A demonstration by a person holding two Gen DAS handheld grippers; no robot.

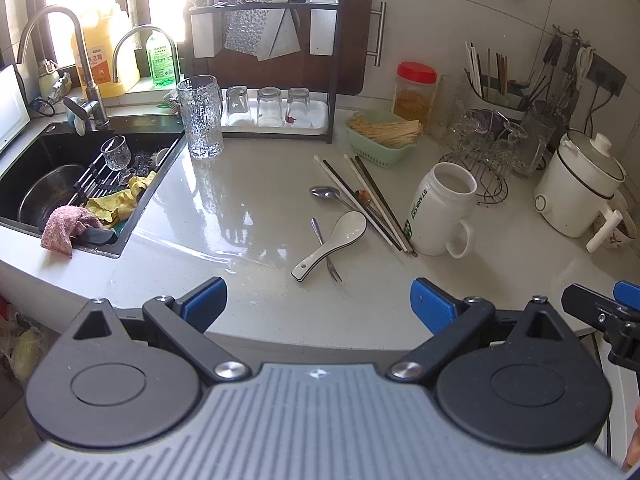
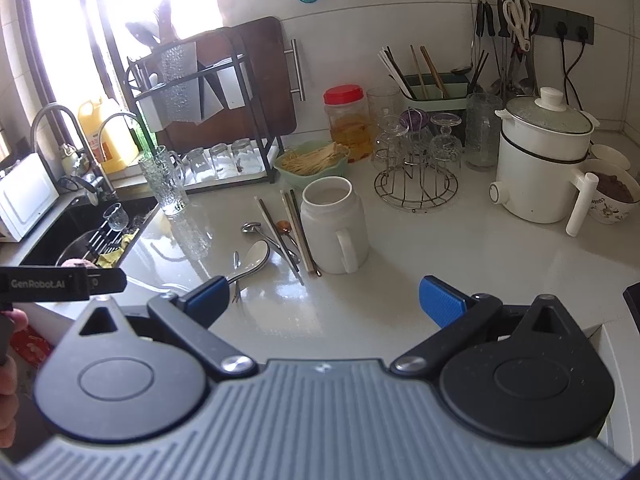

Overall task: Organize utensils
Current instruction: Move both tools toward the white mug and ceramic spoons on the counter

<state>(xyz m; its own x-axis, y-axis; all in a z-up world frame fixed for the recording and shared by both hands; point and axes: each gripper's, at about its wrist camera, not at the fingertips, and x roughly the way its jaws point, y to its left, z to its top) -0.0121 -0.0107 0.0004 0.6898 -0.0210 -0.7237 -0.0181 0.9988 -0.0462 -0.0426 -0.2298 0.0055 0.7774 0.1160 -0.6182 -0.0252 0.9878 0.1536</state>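
Starting at the far left of our left gripper, we see the black sink, holding a pink cloth, a yellow cloth and a stemmed glass. Just right of the sink, beyond our left finger, stands a tall textured glass jug on the pale counter.

Our left jaws are spread wide and hold nothing. Ahead of them, in line with the gap and a little toward the right finger, lie the utensils: a white ceramic spoon crossing a small metal fork, a metal spoon farther out, and a bundle of chopsticks slanting beside it. Right of the chopsticks, beyond the right finger, stands a white mug, open and upright, handle toward us. Past it sit a green basket of wooden sticks and, far right, a white electric pot.

The right gripper is also wide open and empty. From its own camera the ceramic spoon lies just beyond its left finger, the fork touching that finger's edge in the picture, the chopsticks ahead of the gap, and the mug straight out between the jaws. A utensil holder with upright chopsticks stands well beyond, near the wall.
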